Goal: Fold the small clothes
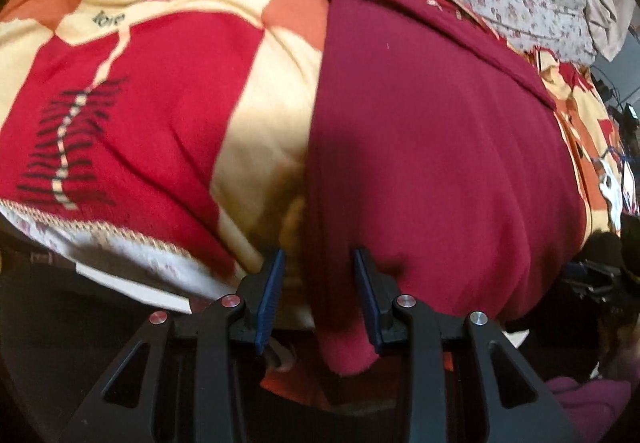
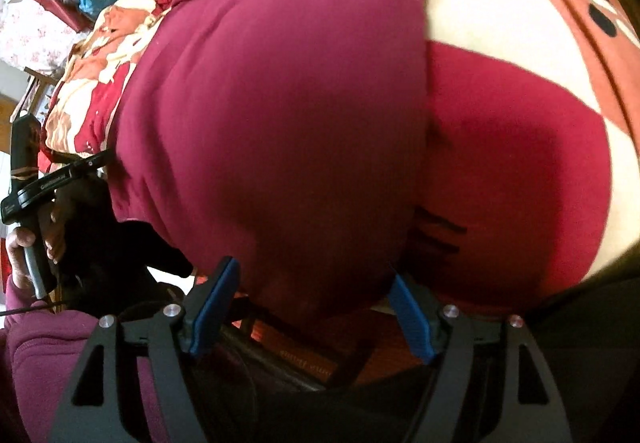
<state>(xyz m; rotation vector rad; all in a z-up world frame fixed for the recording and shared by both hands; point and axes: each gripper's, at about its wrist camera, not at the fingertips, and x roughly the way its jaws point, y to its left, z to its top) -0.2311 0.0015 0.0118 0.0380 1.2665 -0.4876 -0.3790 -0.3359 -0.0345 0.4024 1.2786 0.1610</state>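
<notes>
Maroon garment (image 1: 440, 147) flat on patterned blanket (image 1: 140, 91), long axis running away from both grippers. Left gripper (image 1: 320, 295) and right gripper (image 2: 312, 307) agape, straddling near hem, gripping nothing.

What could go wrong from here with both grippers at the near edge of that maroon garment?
1. The left gripper is open at the very corner of the maroon garment; closing there may catch little cloth.
2. The patterned blanket lies right beneath, so the jaws might pinch it too.
3. The right gripper is open around a thick bulge of the garment, which may bunch rather than fold flat.
</notes>
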